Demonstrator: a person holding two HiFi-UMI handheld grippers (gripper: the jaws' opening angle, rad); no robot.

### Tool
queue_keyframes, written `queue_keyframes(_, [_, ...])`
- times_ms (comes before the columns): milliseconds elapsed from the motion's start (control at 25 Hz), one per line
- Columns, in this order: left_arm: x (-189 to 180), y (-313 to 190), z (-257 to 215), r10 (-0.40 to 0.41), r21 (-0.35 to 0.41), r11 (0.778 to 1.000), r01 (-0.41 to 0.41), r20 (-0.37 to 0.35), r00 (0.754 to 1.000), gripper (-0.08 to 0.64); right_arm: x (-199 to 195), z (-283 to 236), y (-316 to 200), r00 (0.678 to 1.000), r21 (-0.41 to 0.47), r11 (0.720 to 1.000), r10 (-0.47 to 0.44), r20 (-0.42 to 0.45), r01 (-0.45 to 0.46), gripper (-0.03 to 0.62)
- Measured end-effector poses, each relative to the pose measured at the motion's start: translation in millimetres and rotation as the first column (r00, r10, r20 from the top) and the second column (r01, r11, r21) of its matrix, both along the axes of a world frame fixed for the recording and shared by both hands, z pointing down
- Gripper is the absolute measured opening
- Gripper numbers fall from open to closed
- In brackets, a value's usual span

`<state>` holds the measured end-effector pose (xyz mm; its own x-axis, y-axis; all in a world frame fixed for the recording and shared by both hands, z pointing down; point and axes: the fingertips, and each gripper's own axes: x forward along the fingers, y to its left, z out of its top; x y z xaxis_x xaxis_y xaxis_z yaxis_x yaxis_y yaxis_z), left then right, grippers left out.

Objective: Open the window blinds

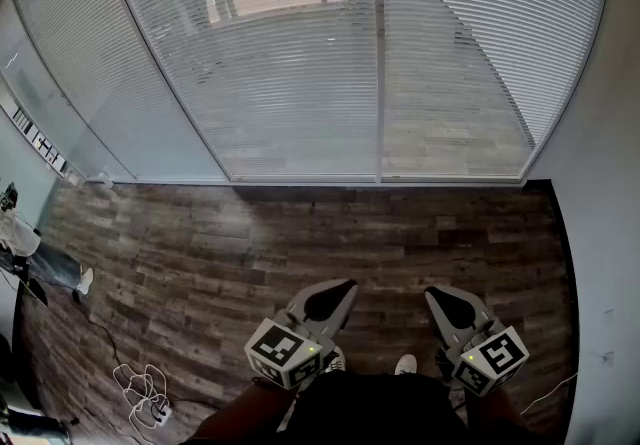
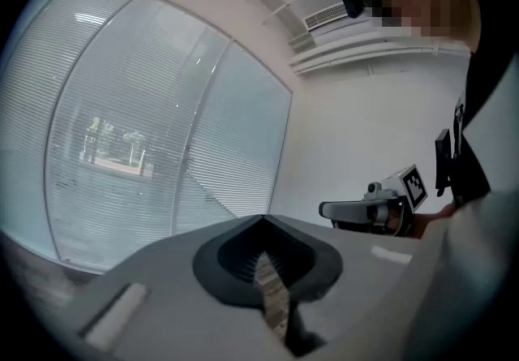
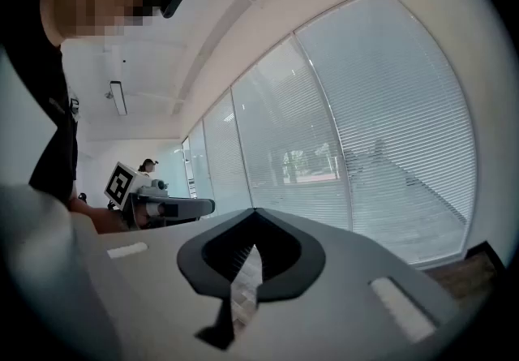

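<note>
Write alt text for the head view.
The left tongs and right tongs, both shut and empty, are held low over a wood-plank floor, facing lowered slatted window blinds. A white cable lies at lower left.

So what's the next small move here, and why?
Probably step forward toward the blinds: they hang lowered across a stretch of wooden floor, while the left gripper and right gripper sit shut and empty near the body, touching nothing.
</note>
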<state>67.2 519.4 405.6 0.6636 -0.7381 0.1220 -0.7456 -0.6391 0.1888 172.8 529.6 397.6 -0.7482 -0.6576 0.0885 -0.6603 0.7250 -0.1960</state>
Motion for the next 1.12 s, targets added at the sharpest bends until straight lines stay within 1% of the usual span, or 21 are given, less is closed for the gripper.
queue_keyframes(120, [0,3,0,0.008,-0.005,1.0,-0.008,-0.009,1.0,0.0,2,-1,-2,1.0,0.0,1.0,0.013,0.007,-0.013,0.023])
queue_keyframes(280, [3,-1,-2,0.006,-0.005,1.0,-0.006,0.0,1.0,0.002,2,1,-6,1.0,-0.003,1.0,0.006,0.003,-0.006,0.023])
queue_keyframes(400, [5,0,-1,0.017,-0.014,1.0,-0.017,-0.007,1.0,0.002,6,-6,-10,0.999,0.011,0.999,0.038,0.034,-0.039,0.025])
queue_keyframes(480, [5,0,5,0.024,-0.016,1.0,-0.024,0.003,1.0,0.001,9,-8,-12,0.997,0.023,0.998,0.052,0.053,-0.053,0.026])
queue_keyframes(600, [8,-2,2,0.026,-0.008,1.0,-0.026,-0.006,1.0,0.002,5,-7,-12,0.997,0.012,0.999,0.029,0.071,-0.03,0.032])
queue_keyframes(800, [5,-4,1,0.034,-0.043,0.998,-0.036,-0.049,0.998,0.002,-4,-6,-11,0.998,-0.003,1.0,0.001,0.066,0.0,0.028])
queue_keyframes(1120, [0,-7,3,0.021,-0.035,0.999,-0.022,-0.026,0.999,0.001,-3,-2,-17,0.996,-0.026,1.0,0.018,0.085,-0.016,0.028])
